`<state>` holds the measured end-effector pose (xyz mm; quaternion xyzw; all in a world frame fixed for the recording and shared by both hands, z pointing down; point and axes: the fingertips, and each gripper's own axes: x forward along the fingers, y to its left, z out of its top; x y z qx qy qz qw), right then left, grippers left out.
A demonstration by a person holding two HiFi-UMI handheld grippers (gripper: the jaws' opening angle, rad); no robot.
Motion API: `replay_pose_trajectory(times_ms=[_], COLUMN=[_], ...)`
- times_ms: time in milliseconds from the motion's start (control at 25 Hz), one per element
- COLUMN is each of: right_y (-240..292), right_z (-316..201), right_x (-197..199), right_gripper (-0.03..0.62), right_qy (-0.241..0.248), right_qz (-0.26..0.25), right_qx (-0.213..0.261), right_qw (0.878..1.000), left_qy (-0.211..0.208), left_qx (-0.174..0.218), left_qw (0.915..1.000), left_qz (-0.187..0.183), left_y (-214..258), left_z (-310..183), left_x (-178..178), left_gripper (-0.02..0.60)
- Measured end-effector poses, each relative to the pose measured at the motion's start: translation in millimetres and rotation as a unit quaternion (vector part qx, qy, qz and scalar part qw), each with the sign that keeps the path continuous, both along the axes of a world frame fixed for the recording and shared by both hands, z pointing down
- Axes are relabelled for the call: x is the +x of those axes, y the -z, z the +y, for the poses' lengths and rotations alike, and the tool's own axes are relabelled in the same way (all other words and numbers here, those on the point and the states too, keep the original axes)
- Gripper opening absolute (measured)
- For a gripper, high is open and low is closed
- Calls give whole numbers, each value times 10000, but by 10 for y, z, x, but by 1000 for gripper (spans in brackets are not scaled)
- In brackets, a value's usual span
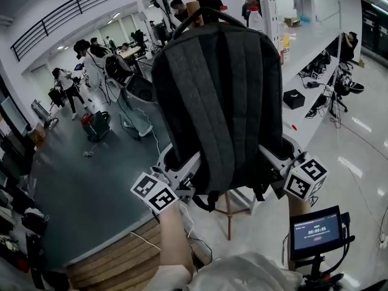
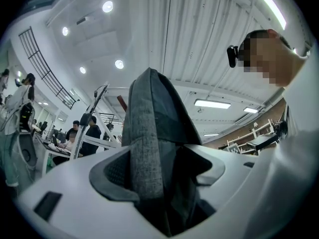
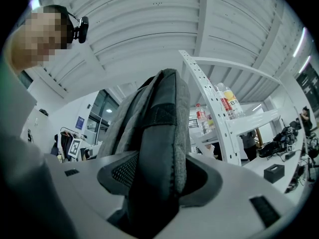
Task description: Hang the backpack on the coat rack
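Observation:
The dark grey backpack (image 1: 221, 96) is held up high in front of me, back panel toward me, top handle (image 1: 200, 14) uppermost. My left gripper (image 1: 182, 168) is shut on its lower left edge and my right gripper (image 1: 280, 162) on its lower right edge. The left gripper view has grey fabric (image 2: 149, 133) wedged between the jaws of the left gripper (image 2: 159, 178). The right gripper view shows a padded edge (image 3: 159, 133) pinched in the right gripper (image 3: 157, 176). The wooden coat rack is mostly hidden behind the bag; its top (image 1: 193, 8) peeks out by the handle and its pole (image 1: 229, 214) shows below.
A white shelving unit (image 1: 270, 5) with bottles stands right behind the bag, beside a white bench (image 1: 315, 53) with a black box (image 1: 294, 99). A small screen on a stand (image 1: 315, 230) is at lower right. Several people stand at the far left and back.

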<state>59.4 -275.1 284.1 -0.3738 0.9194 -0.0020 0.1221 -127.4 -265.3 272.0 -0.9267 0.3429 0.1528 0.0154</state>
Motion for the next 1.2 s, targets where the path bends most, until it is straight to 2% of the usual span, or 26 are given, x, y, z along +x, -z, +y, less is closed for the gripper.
replay_pose_trajectory(times_ms=[200, 360, 480, 680, 920, 1040, 1200], right_y=[40, -99, -281, -537, -662, -686, -710], right_z=[-14, -103, -254, -522, -624, -629, -609], right_x=[-7, -24, -56, -32, 105, 181, 210], right_gripper=[242, 242, 242, 242, 244, 244, 245], right_qy=[140, 177, 210, -109, -478, -672, -681], right_qz=[199, 368, 404, 296, 38, -37, -94], right_qx=[-213, -631, -944, -534, 30, 231, 296], right_qw=[9995, 9972, 9945, 9981, 9988, 9975, 9972], left_qy=[-60, -65, 99, 432, 765, 845, 959], left_qx=[-272, -721, -1051, -499, -161, -194, -360], left_qw=[9994, 9971, 9940, 9977, 9967, 9956, 9932], left_qz=[200, 243, 269, 137, 198, 342, 549], left_y=[-25, -179, -363, -542, -641, -702, -790], left_z=[-30, -129, -281, -460, -482, -518, -466], left_x=[-19, -34, -66, -69, -5, 5, -48], left_gripper=[311, 311, 311, 313, 327, 347, 377])
